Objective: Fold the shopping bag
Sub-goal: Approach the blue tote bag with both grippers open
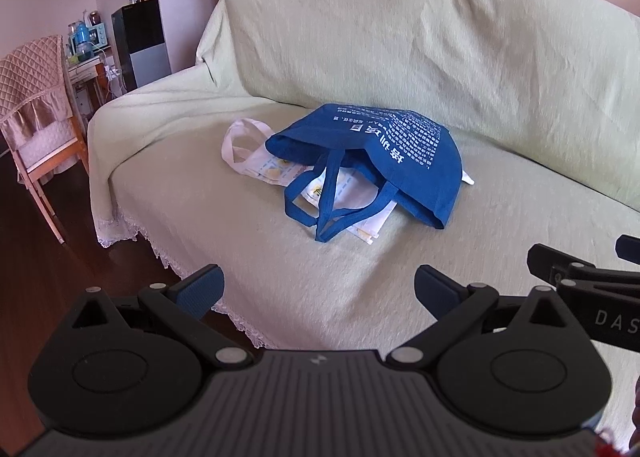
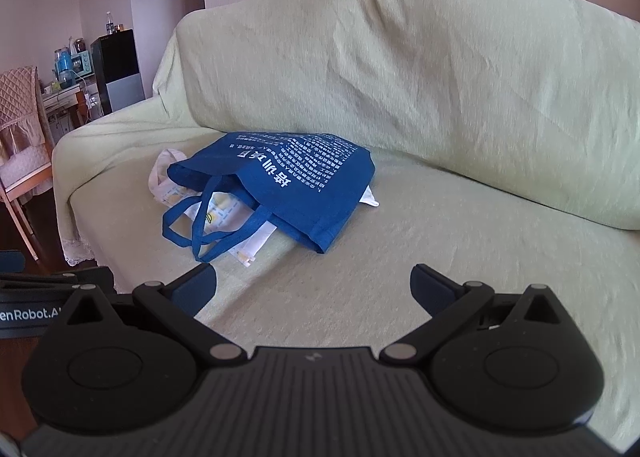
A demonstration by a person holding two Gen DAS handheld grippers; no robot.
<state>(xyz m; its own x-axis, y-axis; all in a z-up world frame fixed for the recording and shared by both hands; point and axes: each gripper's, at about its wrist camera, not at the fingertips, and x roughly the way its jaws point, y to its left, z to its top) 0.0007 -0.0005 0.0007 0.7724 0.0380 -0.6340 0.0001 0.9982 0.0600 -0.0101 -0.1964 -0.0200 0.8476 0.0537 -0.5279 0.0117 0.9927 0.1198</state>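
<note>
At the bottom of each wrist view, a gripper hangs above the sofa seat with its two blue-padded fingers spread wide and nothing between them: the left gripper (image 1: 319,289) and the right gripper (image 2: 314,285). Farther off, in the middle of the seat, lies the blue shopping bag (image 1: 384,153), its looped handles (image 1: 324,209) flopped toward the grippers. It rests on top of a white bag (image 1: 250,147). Behind them rises the sofa (image 1: 420,29) back, draped in a pale green cover.

Both wrist views look forward and slightly down over the sofa (image 1: 400,57), sharing the blue bag (image 2: 288,185) ahead.
</note>
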